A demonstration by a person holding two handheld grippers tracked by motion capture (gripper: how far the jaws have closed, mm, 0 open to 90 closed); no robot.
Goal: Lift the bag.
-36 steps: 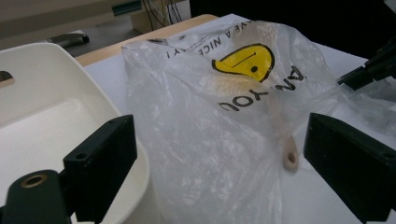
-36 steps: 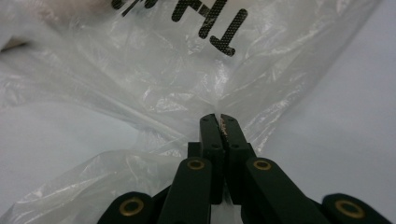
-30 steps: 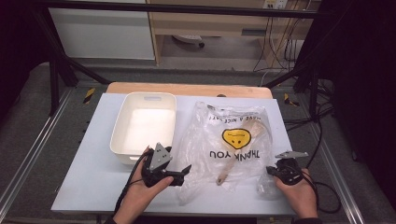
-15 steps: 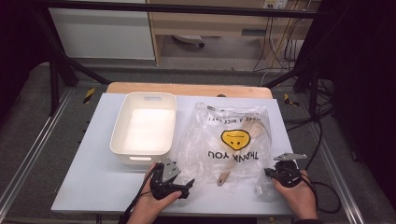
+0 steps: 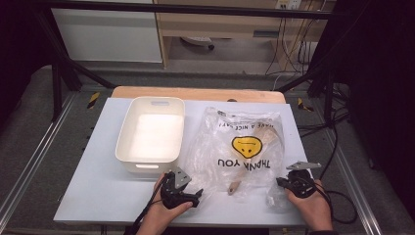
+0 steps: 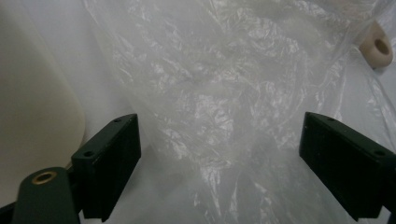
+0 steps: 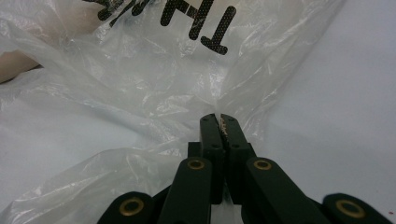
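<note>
A clear plastic bag (image 5: 244, 142) printed with a yellow smiley and "THANK YOU" lies flat on the white table (image 5: 98, 191). Inside it rests a wooden spoon (image 5: 254, 152), handle end toward me. My right gripper (image 5: 280, 183) is shut on the bag's near right edge; in the right gripper view the film (image 7: 140, 84) is pinched between the closed jaws (image 7: 220, 122). My left gripper (image 5: 198, 193) stands open at the bag's near left corner, with crinkled plastic (image 6: 210, 102) lying between its spread jaws. The spoon's handle end (image 6: 377, 46) shows at the upper right there.
A white rectangular tub (image 5: 152, 133) sits left of the bag, its rounded wall (image 6: 32, 116) close beside my left gripper. A wooden board edge (image 5: 195, 93) runs along the table's far side. Cables (image 5: 337, 147) trail off the right edge.
My left gripper has slid toward me and a little right, to the bag's near left corner. The right gripper has stayed put, still holding the bag edge.
</note>
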